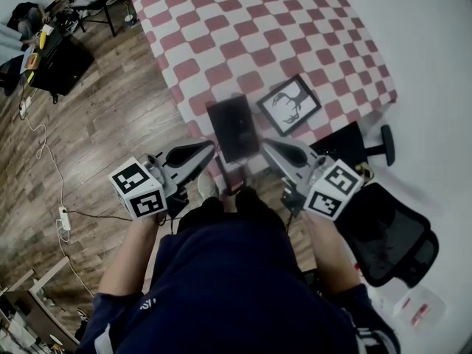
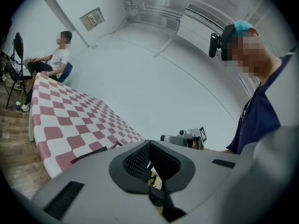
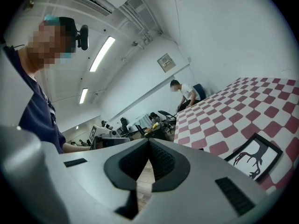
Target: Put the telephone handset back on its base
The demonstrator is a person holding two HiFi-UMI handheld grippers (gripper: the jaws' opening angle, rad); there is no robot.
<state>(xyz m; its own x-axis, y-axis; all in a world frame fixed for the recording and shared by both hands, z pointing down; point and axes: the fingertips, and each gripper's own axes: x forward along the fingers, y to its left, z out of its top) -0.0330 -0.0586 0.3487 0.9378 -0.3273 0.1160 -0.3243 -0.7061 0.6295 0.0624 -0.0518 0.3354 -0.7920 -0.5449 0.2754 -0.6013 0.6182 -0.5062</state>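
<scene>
A black telephone (image 1: 232,127) lies flat at the near edge of the table with the red-and-white checked cloth (image 1: 243,28); I cannot tell the handset from the base. Its dark edge (image 2: 88,154) shows low in the left gripper view. My left gripper (image 1: 210,147) hangs just off the table's edge, left of the telephone, with its jaws shut and empty (image 2: 149,143). My right gripper (image 1: 264,144) is on the other side, right of the telephone, also shut on nothing (image 3: 149,141). Neither touches the telephone.
A black-framed picture of a bare tree (image 1: 289,104) lies on the cloth right of the telephone. A black office chair (image 1: 391,234) stands at my right. On the wooden floor are a power strip (image 1: 64,218) and a black case (image 1: 59,65). A person (image 2: 56,55) sits beyond the table's far end.
</scene>
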